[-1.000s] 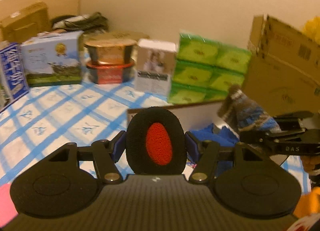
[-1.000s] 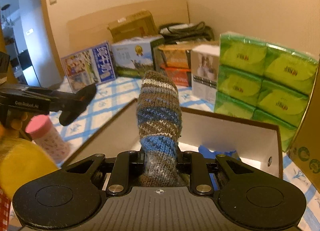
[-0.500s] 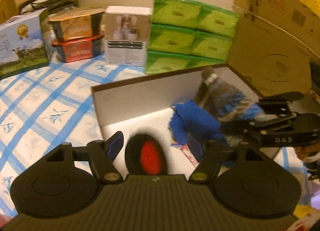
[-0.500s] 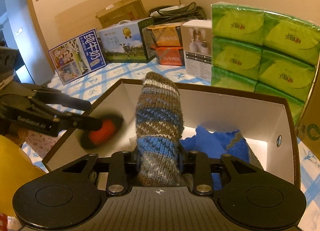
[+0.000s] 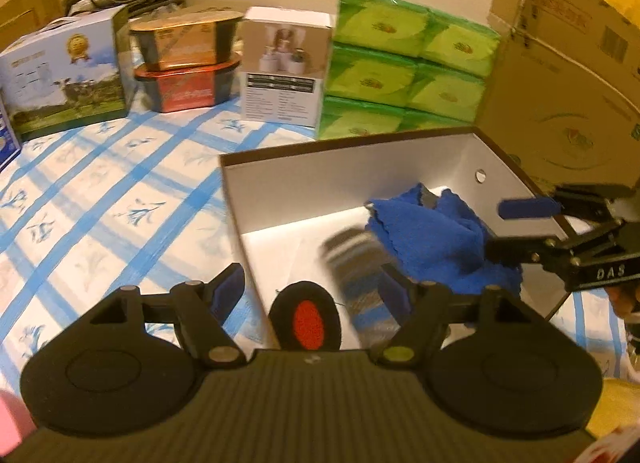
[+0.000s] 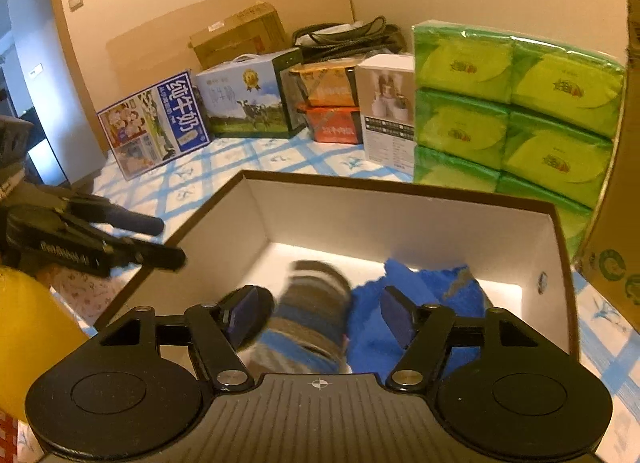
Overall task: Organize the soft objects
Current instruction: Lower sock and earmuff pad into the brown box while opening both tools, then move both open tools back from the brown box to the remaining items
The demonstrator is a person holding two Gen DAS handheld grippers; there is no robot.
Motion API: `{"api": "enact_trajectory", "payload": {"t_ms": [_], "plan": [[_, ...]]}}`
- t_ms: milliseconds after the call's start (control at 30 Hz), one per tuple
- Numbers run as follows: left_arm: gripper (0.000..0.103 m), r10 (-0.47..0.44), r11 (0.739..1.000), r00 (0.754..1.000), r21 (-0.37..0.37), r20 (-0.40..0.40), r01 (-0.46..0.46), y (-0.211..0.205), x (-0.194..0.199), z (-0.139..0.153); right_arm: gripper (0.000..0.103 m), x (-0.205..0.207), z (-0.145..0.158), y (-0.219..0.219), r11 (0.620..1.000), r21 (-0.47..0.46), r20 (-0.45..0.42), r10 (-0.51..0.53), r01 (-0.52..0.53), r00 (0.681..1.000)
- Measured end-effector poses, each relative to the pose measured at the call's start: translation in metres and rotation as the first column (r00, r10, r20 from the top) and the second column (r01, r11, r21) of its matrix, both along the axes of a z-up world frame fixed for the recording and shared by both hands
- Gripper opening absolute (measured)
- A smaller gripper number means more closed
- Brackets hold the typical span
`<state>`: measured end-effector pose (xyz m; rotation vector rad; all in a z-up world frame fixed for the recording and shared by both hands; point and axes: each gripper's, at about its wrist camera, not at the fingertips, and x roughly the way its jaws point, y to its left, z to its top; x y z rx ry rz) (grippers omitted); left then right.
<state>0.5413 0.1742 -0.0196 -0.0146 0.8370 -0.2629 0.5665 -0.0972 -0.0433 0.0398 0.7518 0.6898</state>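
Inside the box [image 6: 400, 203], nearest its front wall, lie the black-and-red pad [image 5: 305, 317] and the blurred striped sock [image 6: 308, 315], with the blue cloth [image 6: 420, 303] behind; it seems the box collects the soft things. The left gripper [image 5: 312, 295] and right gripper [image 6: 320, 315] hang over the box, both with jaws spread wide, holding nothing.

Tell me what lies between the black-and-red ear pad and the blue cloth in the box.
The striped knit sock, motion-blurred, lies between the ear pad and the blue cloth inside the box. The left wrist view shows it best.
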Motion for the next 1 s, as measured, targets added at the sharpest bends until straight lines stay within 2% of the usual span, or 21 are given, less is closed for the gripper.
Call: {"api": "enact_trajectory", "payload": {"t_ms": [233,400,667,1000], "plan": [[0.07,0.078,0.997,0.996,-0.017,0.035,-0.077,0.013,-0.026,0.027,0.068,-0.022,0.009,-0.02,1.0,-0.005,-0.003,-0.014,0.014,1.0],[0.07,0.139,0.99,0.989,-0.037,0.045,-0.138,0.026,-0.058,0.046,0.068,-0.048,0.025,-0.038,1.0,0.014,0.007,-0.023,0.023,1.0],[0.07,0.215,0.976,0.974,-0.038,0.064,-0.213,0.048,-0.132,0.066,0.068,-0.103,0.047,-0.069,0.999,0.052,0.007,-0.004,0.003,1.0],[0.07,0.227,0.974,0.97,-0.036,0.086,-0.225,0.041,-0.228,0.068,0.068,-0.18,0.055,-0.1,0.996,0.088,0.008,0.027,-0.028,1.0]]}}
